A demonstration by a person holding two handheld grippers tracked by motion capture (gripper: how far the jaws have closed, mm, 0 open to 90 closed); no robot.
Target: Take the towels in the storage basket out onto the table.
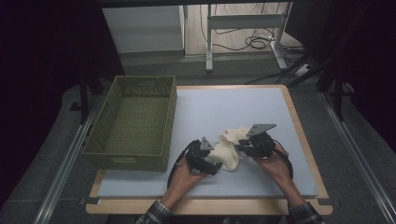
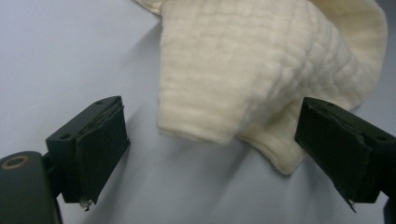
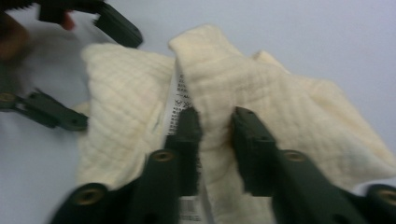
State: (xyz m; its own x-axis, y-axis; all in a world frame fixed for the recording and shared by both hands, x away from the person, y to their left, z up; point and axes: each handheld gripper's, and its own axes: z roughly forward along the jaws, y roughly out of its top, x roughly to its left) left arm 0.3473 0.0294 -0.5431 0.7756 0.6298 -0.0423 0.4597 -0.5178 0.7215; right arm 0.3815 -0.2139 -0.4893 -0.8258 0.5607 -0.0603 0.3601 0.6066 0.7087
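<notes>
**Right gripper pinches the cream cloth, left gripper stands wide beside it**

The right gripper (image 3: 214,135) has its two black jaws drawn in on a raised fold of the cream cloth (image 3: 261,93), with the fabric pressed between them; a white label with small print lies against the left jaw. In the high view this right gripper (image 1: 243,145) sits at the right side of the cloth (image 1: 227,150), held by the person's right hand (image 1: 275,165).

The left gripper (image 2: 212,154) has its jaws spread far apart. A thick, rounded edge of the cloth (image 2: 261,74) hangs between and just beyond them, touching neither pad. In the high view the left gripper (image 1: 214,164) is at the cloth's near left edge, in the left hand (image 1: 187,179). The right gripper view also shows it at the far left, jaws splayed either side of the cloth's corner.

The cloth lies crumpled on the pale blue mat (image 1: 224,107), near the middle of its near half, between the two grippers. The mat covers a wooden-edged table (image 1: 299,126). A green woven basket (image 1: 105,126) stands at the left of the table, well apart from the cloth.
</notes>
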